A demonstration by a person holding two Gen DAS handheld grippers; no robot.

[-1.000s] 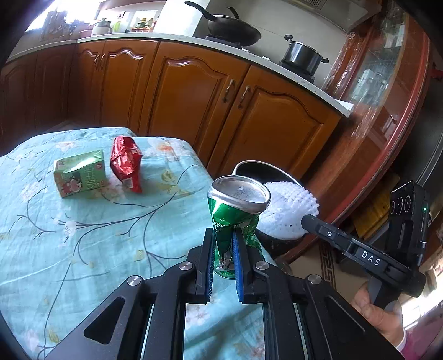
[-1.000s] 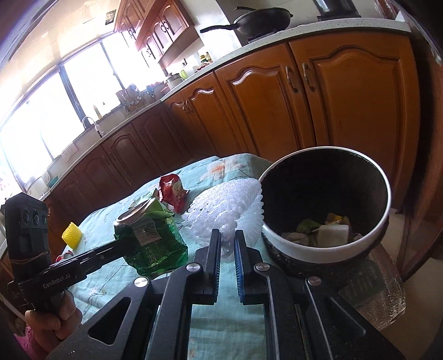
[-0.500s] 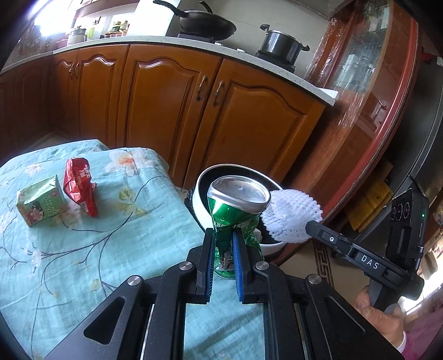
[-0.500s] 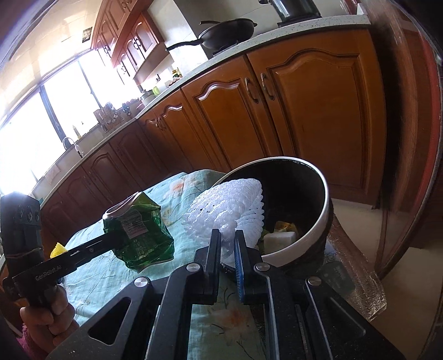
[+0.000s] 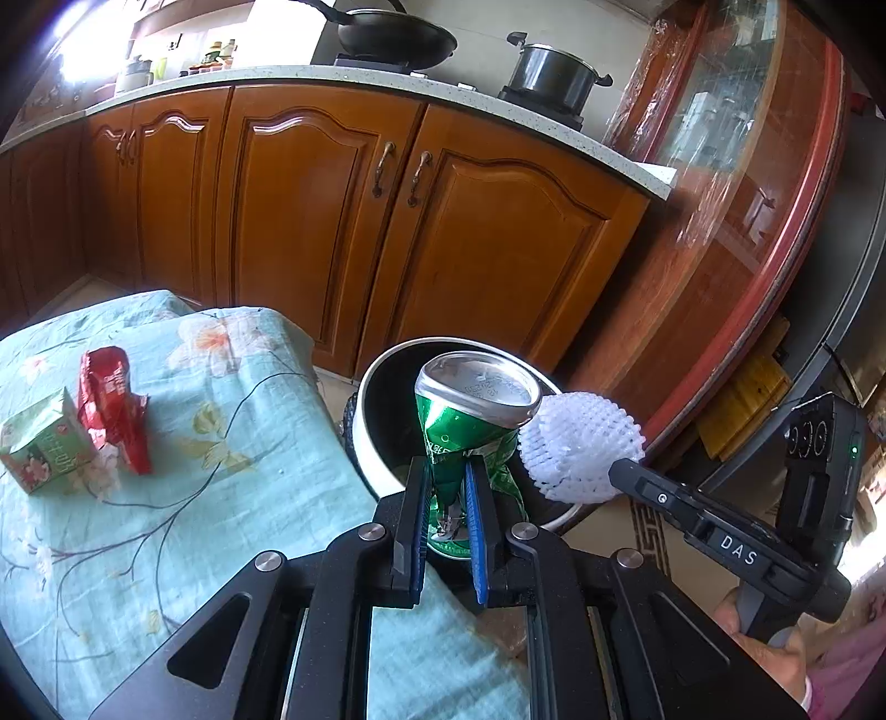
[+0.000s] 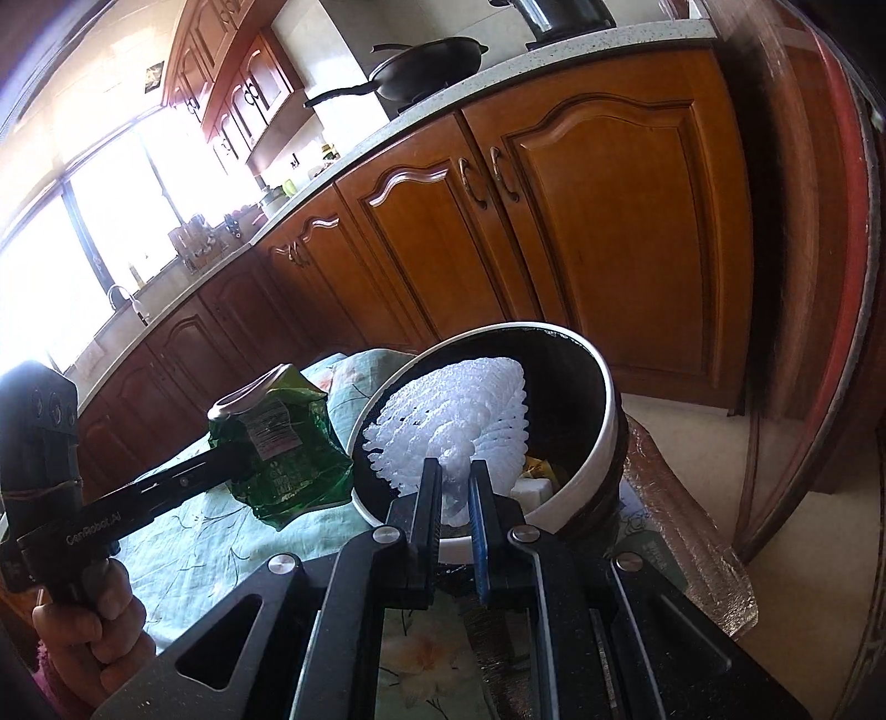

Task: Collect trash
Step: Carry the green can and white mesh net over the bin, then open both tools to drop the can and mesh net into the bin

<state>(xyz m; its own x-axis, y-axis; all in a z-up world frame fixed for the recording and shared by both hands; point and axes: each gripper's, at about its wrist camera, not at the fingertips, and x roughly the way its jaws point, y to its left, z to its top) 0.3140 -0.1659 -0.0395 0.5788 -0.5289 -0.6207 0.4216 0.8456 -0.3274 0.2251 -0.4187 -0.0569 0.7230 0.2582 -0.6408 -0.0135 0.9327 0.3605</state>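
My left gripper [image 5: 447, 471] is shut on a crushed green can [image 5: 470, 421] and holds it over the near rim of the white-rimmed black trash bin [image 5: 368, 421]. My right gripper [image 6: 455, 471] is shut on a white foam net sleeve [image 6: 454, 415], held over the mouth of the bin [image 6: 606, 410], which has some scraps inside. The can also shows in the right wrist view [image 6: 282, 448], left of the bin. A red wrapper [image 5: 113, 404] and a green carton [image 5: 44, 448] lie on the teal floral tablecloth [image 5: 194, 498] to the left.
Wooden kitchen cabinets [image 5: 332, 221] stand behind the table, with a wok [image 5: 396, 36] and a pot [image 5: 554, 69] on the counter. A glass-fronted wooden cabinet [image 5: 720, 221] stands at the right. The bin sits just off the table's right corner.
Both grippers have moved toward the bin with their loads. The can is now over the bin's near rim and the foam sleeve is over its mouth.
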